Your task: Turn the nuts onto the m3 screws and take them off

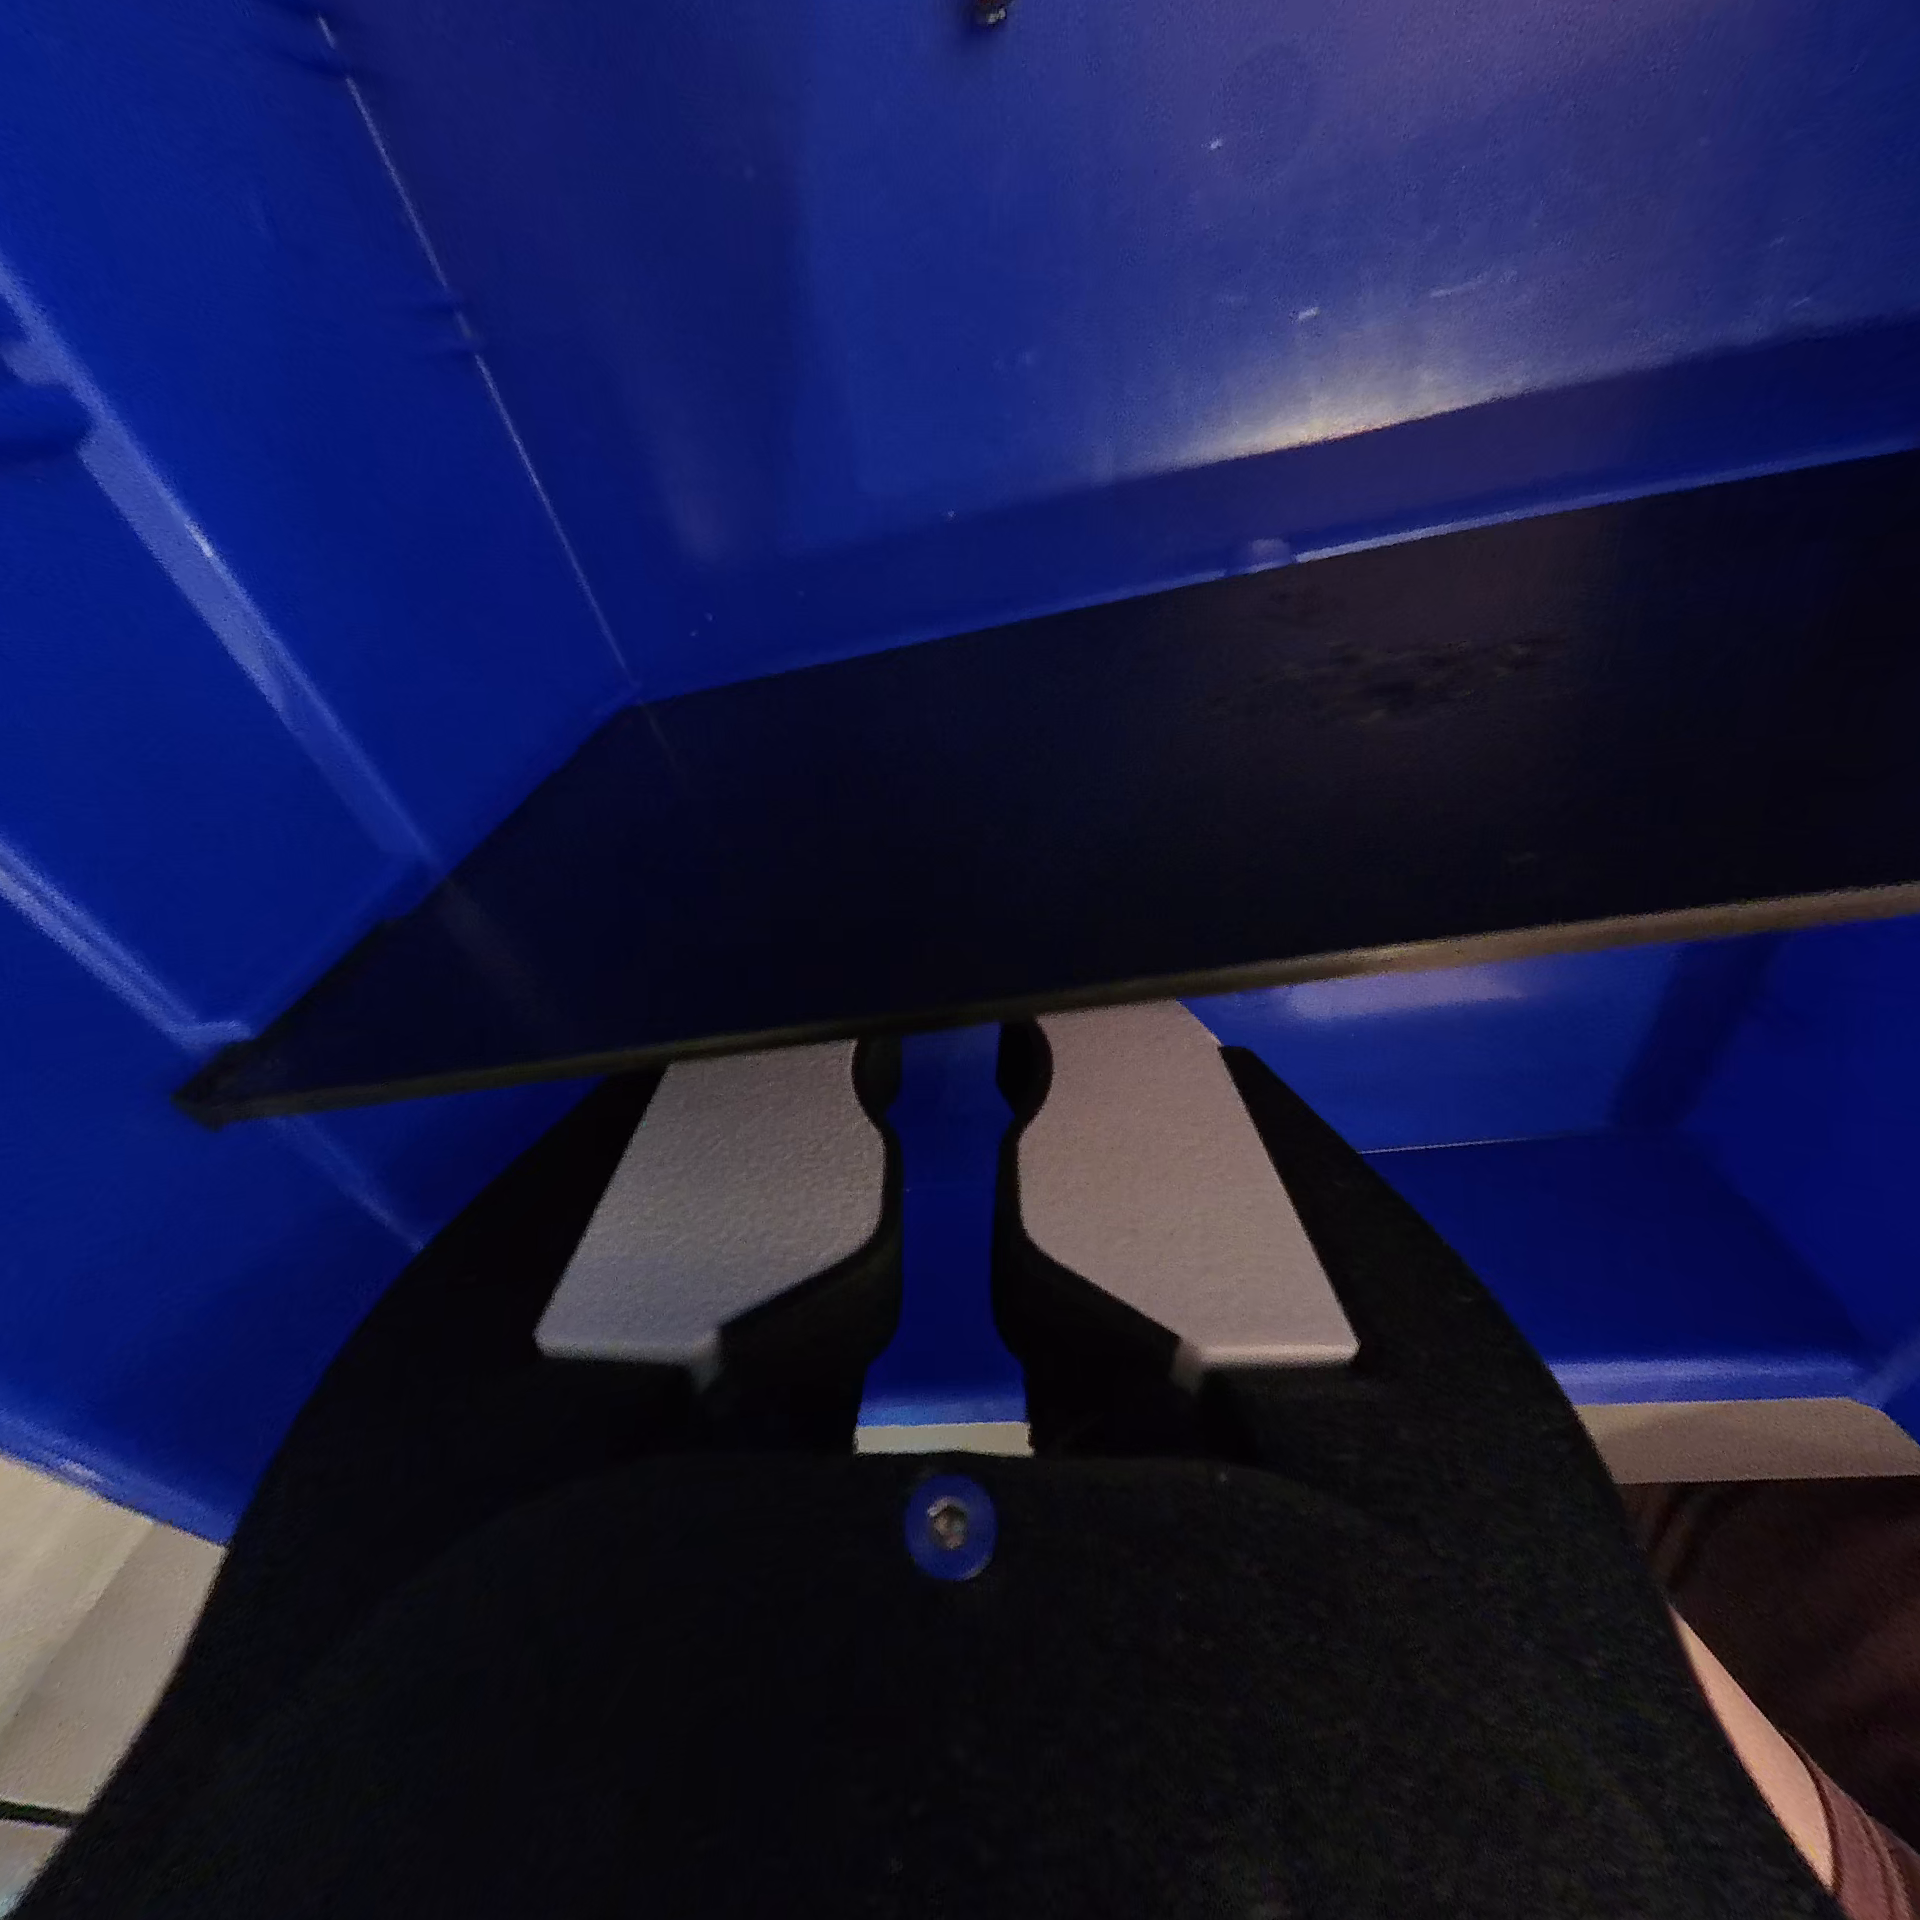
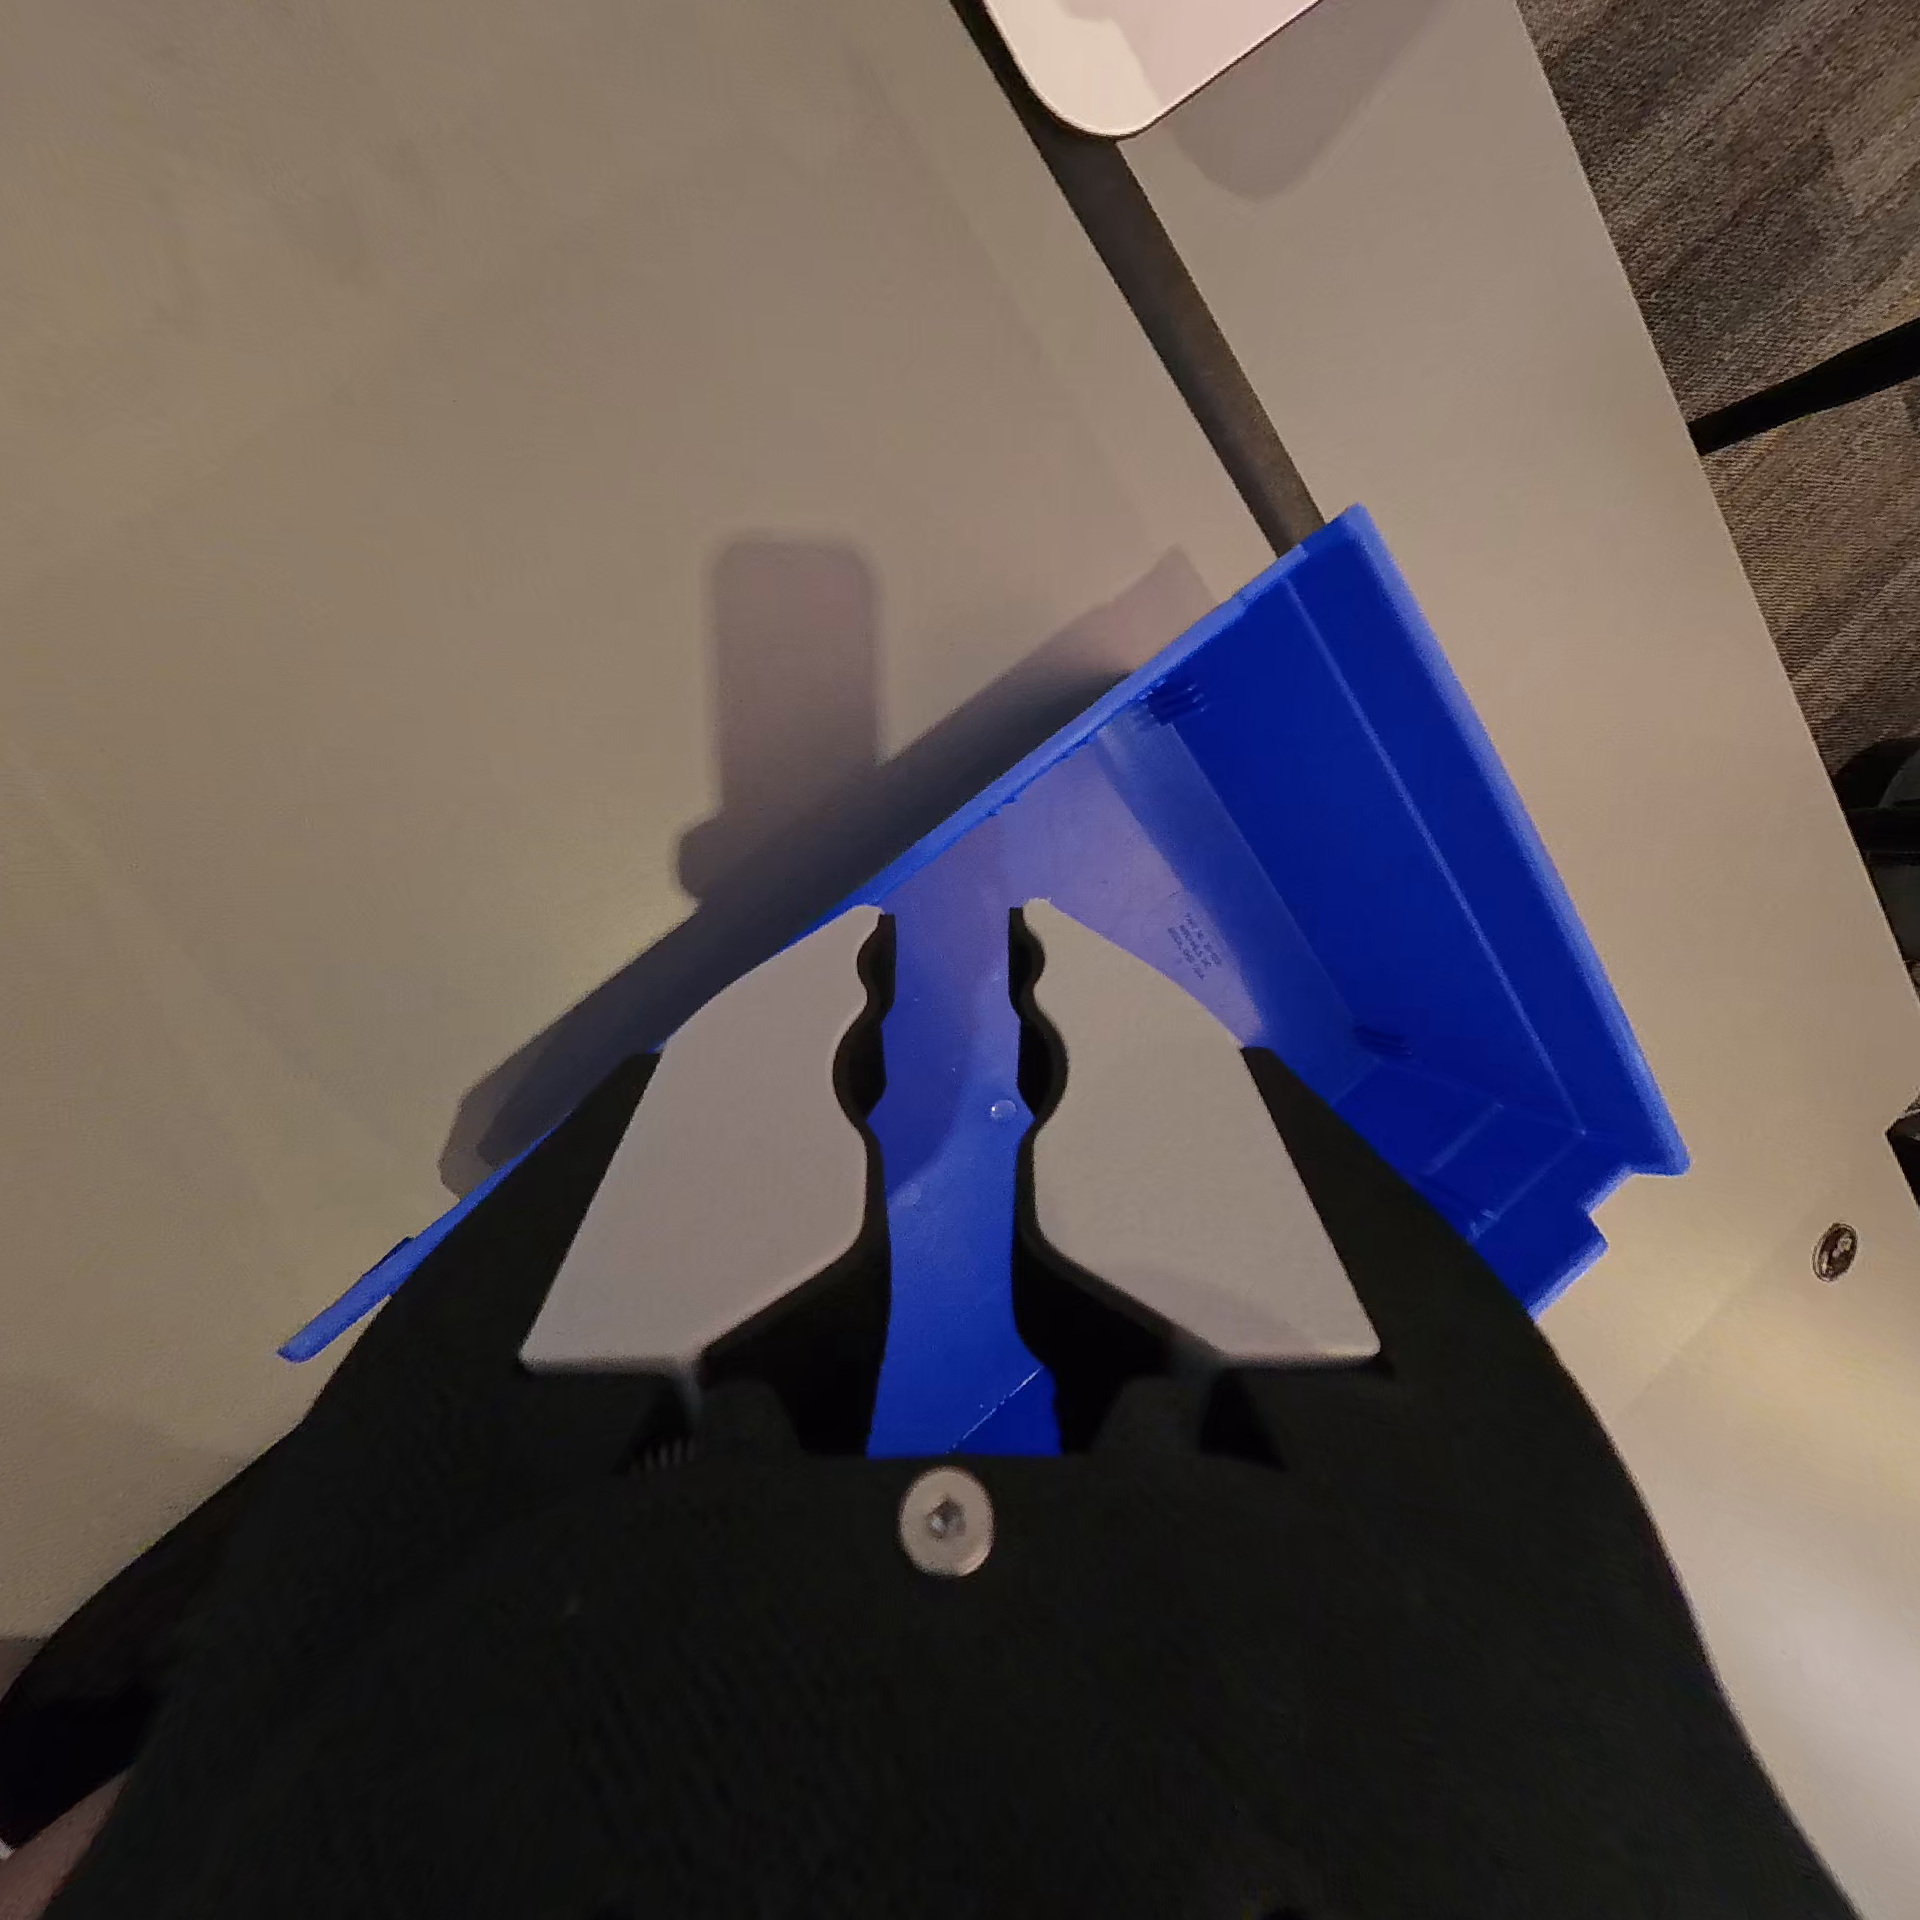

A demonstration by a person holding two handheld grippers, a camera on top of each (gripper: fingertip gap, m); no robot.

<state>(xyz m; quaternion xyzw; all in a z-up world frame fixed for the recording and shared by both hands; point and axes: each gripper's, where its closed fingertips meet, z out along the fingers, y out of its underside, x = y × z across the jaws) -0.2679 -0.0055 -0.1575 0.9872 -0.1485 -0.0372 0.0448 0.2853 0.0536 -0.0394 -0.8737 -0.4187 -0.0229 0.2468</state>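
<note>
The left gripper point(image 1: 951, 1039) stands narrowly parted, empty, its tips hidden under a black divider point(image 1: 1039, 831) inside the blue bin point(image 1: 935, 312). A small screw point(image 1: 989, 8) (blurred) lies well beyond. The right gripper point(image 2: 948, 920) is likewise narrowly parted, empty, above the bin.

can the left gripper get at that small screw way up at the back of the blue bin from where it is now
Probably not directly. The black divider panel lies across the blue bin just ahead of the left gripper, between it and the small screw.
</note>
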